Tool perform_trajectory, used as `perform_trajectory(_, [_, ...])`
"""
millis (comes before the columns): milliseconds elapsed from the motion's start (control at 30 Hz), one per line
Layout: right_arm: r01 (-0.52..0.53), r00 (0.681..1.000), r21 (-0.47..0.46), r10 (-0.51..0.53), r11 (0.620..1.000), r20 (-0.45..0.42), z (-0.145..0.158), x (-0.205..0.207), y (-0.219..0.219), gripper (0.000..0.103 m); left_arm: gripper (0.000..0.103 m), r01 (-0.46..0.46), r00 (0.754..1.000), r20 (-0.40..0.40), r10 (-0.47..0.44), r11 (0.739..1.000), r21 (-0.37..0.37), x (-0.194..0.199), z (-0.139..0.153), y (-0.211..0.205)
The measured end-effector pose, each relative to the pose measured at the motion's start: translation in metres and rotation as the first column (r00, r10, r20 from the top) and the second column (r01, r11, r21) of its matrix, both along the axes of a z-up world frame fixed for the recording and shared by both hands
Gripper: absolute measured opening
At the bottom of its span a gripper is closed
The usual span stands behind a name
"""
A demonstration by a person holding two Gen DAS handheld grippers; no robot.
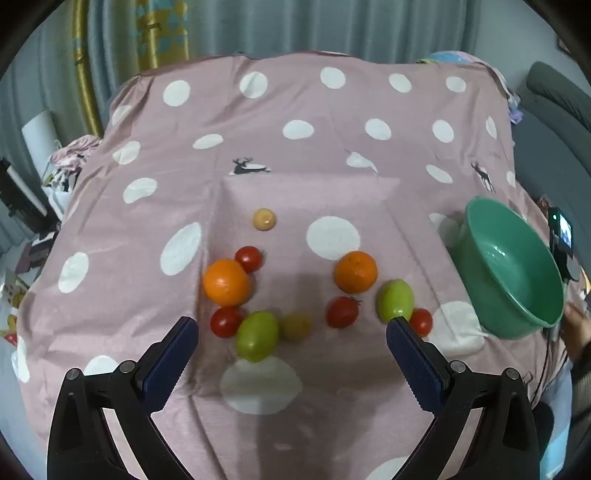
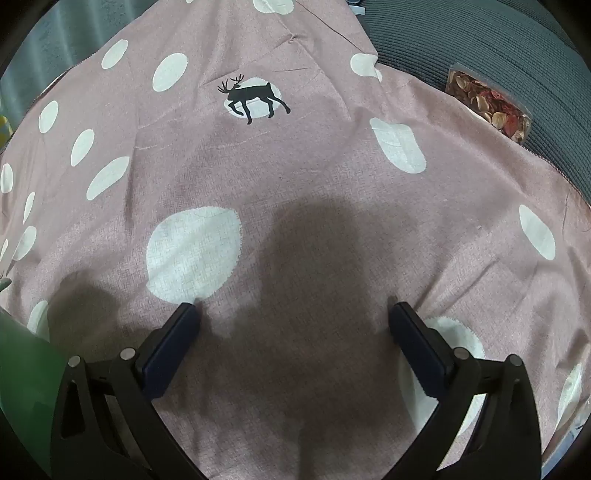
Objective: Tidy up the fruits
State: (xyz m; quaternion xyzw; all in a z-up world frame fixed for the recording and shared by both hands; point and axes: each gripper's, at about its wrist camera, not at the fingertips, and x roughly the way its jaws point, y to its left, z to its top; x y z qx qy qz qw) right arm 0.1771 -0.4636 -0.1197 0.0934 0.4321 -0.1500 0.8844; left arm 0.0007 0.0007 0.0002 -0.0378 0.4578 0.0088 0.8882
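In the left wrist view several fruits lie on a pink spotted cloth (image 1: 295, 155): two oranges (image 1: 226, 282) (image 1: 355, 271), several red tomatoes (image 1: 249, 258) (image 1: 226, 321) (image 1: 342, 312), two green fruits (image 1: 257, 335) (image 1: 394, 300) and two small yellowish fruits (image 1: 264, 218) (image 1: 295, 326). A green bowl (image 1: 513, 269) stands tilted at the right. My left gripper (image 1: 291, 325) hovers open just short of the fruits, nothing between its fingers. My right gripper (image 2: 295, 312) is open over bare cloth (image 2: 332, 177), and the bowl's edge (image 2: 22, 369) shows at its lower left.
A grey cushioned seat (image 2: 480, 48) lies beyond the cloth's right edge, with a clear packet of dried petals (image 2: 487, 105) on it. A person's hand (image 1: 576, 328) shows by the bowl. Curtains (image 1: 332, 26) hang behind the bed and clutter (image 1: 62, 173) lies at the left.
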Motion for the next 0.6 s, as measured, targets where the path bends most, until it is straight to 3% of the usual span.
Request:
perform_trajectory(67, [-0.001, 1.000, 0.002, 0.001, 1.000, 0.001, 0.000, 0.000, 0.000, 0.103, 0.101, 0.001, 1.000, 0.020, 0.000, 1.000, -0.017, 0.002, 0.001, 0.003])
perform_trajectory(200, [-0.001, 1.000, -0.003, 0.001, 1.000, -0.003, 0.000, 0.000, 0.000, 0.103, 0.101, 0.029, 0.997, 0.070, -0.030, 0.999, 0.017, -0.008, -0.003, -0.014])
perform_trajectory(333, [-0.006, 1.000, 0.016, 0.006, 1.000, 0.003, 0.001, 0.000, -0.004, 0.103, 0.101, 0.025, 0.998, 0.057, -0.022, 0.998, -0.064, -0.006, 0.000, -0.016])
perform_trajectory(400, [-0.028, 1.000, 0.028, 0.028, 0.999, 0.004, 0.003, -0.001, -0.008, 0.103, 0.101, 0.016, 0.999, 0.052, -0.013, 0.998, -0.063, -0.003, 0.003, -0.016])
perform_trajectory(500, [0.001, 0.998, 0.094, -0.008, 0.996, 0.070, 0.017, -0.026, -0.021, 0.103, 0.101, 0.011, 0.998, 0.067, -0.006, 0.998, -0.070, -0.008, 0.006, -0.014])
perform_trajectory(600, [0.048, 0.986, 0.086, -0.061, 0.995, 0.157, 0.041, -0.056, -0.019, 0.103, 0.101, 0.008, 0.996, 0.090, -0.001, 0.997, -0.072, -0.012, 0.012, -0.012])
